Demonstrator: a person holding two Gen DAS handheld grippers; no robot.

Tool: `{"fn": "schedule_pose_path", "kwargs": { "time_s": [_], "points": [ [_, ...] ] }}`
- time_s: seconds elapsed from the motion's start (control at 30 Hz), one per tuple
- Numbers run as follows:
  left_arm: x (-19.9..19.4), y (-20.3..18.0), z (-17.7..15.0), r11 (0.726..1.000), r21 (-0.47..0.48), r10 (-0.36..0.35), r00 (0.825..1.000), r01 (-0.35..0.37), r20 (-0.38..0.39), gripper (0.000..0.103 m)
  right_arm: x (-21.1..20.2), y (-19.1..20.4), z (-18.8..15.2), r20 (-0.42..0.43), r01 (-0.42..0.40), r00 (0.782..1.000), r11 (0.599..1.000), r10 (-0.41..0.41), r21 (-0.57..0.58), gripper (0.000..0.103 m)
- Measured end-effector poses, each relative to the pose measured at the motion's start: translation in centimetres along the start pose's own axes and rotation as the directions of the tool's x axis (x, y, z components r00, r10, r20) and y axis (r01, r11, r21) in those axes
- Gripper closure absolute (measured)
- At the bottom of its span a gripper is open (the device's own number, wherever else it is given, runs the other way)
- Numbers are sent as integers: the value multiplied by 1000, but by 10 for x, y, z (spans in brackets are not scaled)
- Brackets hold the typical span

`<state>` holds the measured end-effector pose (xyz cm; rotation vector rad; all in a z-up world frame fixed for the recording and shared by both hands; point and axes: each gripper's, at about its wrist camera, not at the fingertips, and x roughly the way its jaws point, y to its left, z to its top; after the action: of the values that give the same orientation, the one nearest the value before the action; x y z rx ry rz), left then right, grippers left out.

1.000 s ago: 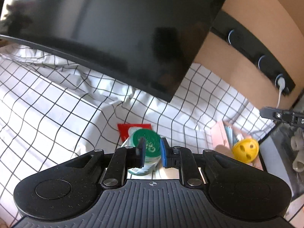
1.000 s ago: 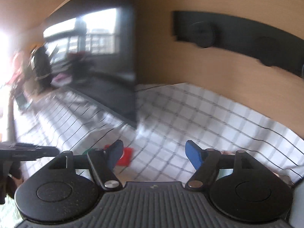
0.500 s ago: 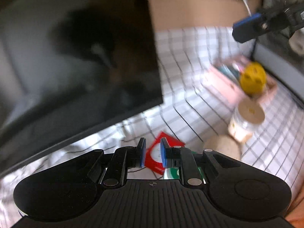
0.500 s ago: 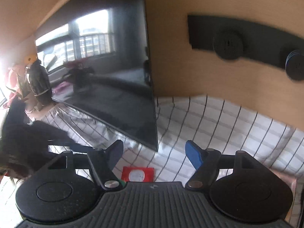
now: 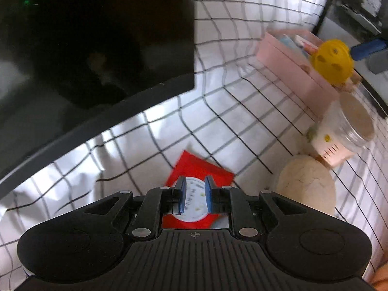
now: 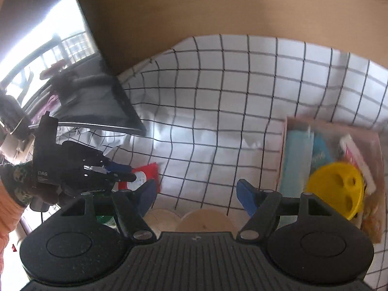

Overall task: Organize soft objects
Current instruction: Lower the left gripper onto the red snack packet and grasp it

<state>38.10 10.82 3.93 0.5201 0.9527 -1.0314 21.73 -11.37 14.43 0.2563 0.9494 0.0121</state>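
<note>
A flat red packet (image 5: pixel 201 169) with a white round label lies on the checked cloth (image 5: pixel 242 111). My left gripper (image 5: pixel 195 195) hovers right over it, jaws narrowly parted with nothing between them. The packet (image 6: pixel 145 173) and the left gripper (image 6: pixel 121 172) also show in the right wrist view. My right gripper (image 6: pixel 195 194) is wide open and empty above the cloth. A pink tray (image 5: pixel 291 70) at the right holds a yellow holed ball (image 5: pixel 332 63) and soft packs; in the right wrist view the tray (image 6: pixel 373 145) and ball (image 6: pixel 337 189) sit at the right.
A dark monitor (image 5: pixel 97 48) leans over the cloth at the left. A clear lidded jar (image 5: pixel 344 133) and a beige round lid (image 5: pixel 305 186) stand right of the packet. A wooden wall (image 6: pixel 218 7) backs the cloth.
The left gripper has swung right and down over the red packet, and the green-lidded tub has left its view. The right gripper has tilted down toward the cloth and the pink tray.
</note>
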Motion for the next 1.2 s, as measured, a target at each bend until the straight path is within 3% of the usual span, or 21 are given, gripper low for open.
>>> {"fn": "schedule_pose_path", "kwargs": {
  "time_s": [0.27, 0.37, 0.43, 0.5, 0.6, 0.67, 0.93, 1.1, 1.2],
  "points": [
    [5, 1, 0, 995, 13, -101, 991, 103, -87, 86, 20, -4, -1, -37, -30, 999, 999, 32, 38, 31],
    [6, 9, 3, 999, -14, -52, 996, 51, -75, 82, 24, -5, 1, -44, -31, 999, 999, 33, 37, 31],
    [8, 14, 5, 999, 12, 54, 997, -53, -58, 84, 26, -6, 1, -48, -35, 998, 999, 37, 39, 31],
    [12, 16, 6, 994, 52, 94, 994, -91, -63, 83, 28, -6, 1, -57, -41, 997, 998, 43, 44, 31],
    [15, 13, 5, 996, 93, 3, 996, 5, -94, 83, 31, -8, 0, -71, -43, 996, 998, 47, 53, 31],
    [15, 5, 5, 987, 155, -36, 994, 51, -98, 90, 33, -10, 0, -80, -41, 996, 997, 47, 65, 31],
    [29, 3, 14, 968, 237, -49, 989, 81, -139, 88, 34, -16, -1, -91, -35, 995, 994, 44, 104, 31],
    [32, -5, 12, 959, 282, -8, 995, 36, -99, 84, 37, -20, -5, -100, -28, 994, 990, 42, 136, 31],
    [36, -4, 16, 967, 252, 61, 997, -45, -56, 80, 36, -20, -8, -102, -35, 993, 987, 51, 157, 31]
  ]
}}
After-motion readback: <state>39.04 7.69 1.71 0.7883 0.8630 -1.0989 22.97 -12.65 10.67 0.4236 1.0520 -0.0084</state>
